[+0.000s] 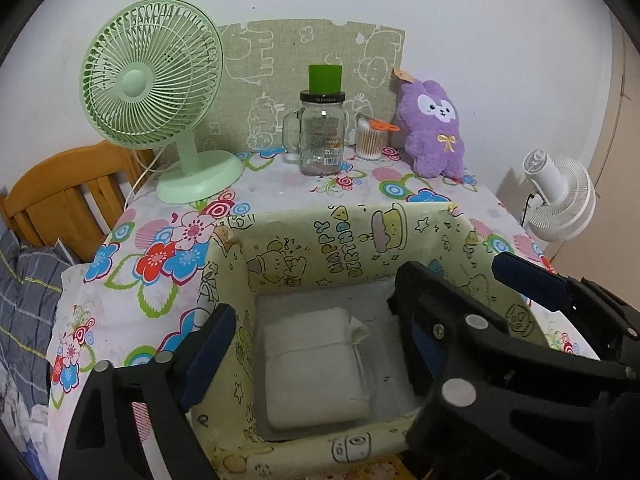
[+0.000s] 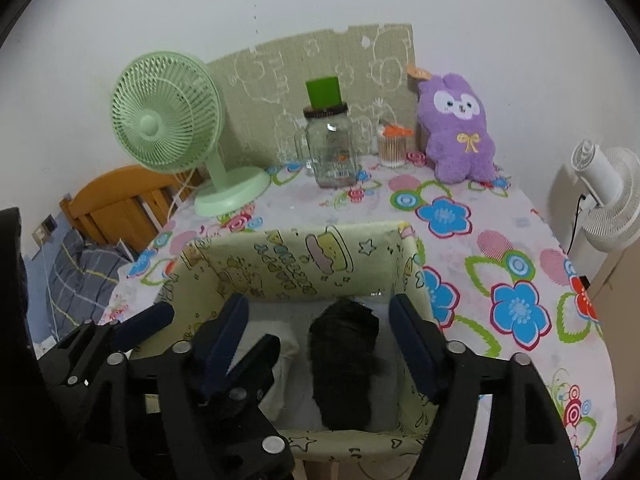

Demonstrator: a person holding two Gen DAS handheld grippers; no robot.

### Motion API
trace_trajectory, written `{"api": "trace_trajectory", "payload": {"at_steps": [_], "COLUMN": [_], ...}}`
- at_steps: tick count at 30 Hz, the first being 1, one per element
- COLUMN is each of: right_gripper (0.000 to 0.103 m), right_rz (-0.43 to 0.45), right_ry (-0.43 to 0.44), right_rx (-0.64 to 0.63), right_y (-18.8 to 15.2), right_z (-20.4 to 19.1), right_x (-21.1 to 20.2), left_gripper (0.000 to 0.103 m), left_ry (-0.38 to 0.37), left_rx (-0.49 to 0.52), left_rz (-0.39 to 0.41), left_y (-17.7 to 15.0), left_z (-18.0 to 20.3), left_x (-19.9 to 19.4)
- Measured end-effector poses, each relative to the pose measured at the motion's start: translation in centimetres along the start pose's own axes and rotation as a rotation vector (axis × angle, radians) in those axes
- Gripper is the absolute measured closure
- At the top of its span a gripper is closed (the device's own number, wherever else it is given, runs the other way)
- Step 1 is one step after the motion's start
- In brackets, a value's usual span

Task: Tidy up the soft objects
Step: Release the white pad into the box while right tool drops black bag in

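Two fans are in view: one green desk fan (image 1: pixel 154 92) on the flowered tablecloth (image 1: pixel 132 248) and one white fan (image 1: pixel 560 200) beyond the table's right edge. Along the back stand one glass jar (image 1: pixel 322 136) with a green cup (image 1: pixel 325 78) on its lid, one small tub of cotton swabs (image 1: pixel 370 140) and one purple plush rabbit (image 1: pixel 434 128).

One fabric-lined box (image 1: pixel 360 236) printed with birthday cartoons sits at the near edge. It holds two soft things: a white folded pad (image 1: pixel 312 368) lying flat on the left, and a black fuzzy bundle (image 2: pixel 344 360) on the right, probably a rolled cloth.

The left gripper (image 1: pixel 316 348) hangs spread wide over the pad, not touching it. The right gripper (image 2: pixel 320 336) is spread too, with the black bundle lying free between its fingers.
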State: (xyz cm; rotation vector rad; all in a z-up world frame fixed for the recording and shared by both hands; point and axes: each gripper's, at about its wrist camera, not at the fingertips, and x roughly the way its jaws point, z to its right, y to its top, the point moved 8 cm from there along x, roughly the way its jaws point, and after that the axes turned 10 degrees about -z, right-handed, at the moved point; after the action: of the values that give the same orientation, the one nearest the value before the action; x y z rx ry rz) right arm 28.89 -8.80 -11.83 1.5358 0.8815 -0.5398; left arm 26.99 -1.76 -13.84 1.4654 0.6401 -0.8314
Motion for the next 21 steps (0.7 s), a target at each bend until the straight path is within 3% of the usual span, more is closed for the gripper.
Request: {"api": "trace_trajectory", "payload": {"at_steps": [12,21], "right_gripper": [0.012,0.007], "right_rz": [0.024,0.076], "right_ry": [0.012,0.004], "right_rx": [0.0,-0.011], "right_y": [-0.6,-1.0], "right_z": [0.1,-0.1], "right_x": [-2.7,-5.8], "left_gripper": [0.004,0.004], "left_ry": [-0.004,0.012], "left_rx": [-0.006,-0.012], "left_rz": [0.024,0.074], "left_y": [-0.9,-1.5], "left_z": [1.0,1.4], "left_x": [-2.6,-5.5]}}
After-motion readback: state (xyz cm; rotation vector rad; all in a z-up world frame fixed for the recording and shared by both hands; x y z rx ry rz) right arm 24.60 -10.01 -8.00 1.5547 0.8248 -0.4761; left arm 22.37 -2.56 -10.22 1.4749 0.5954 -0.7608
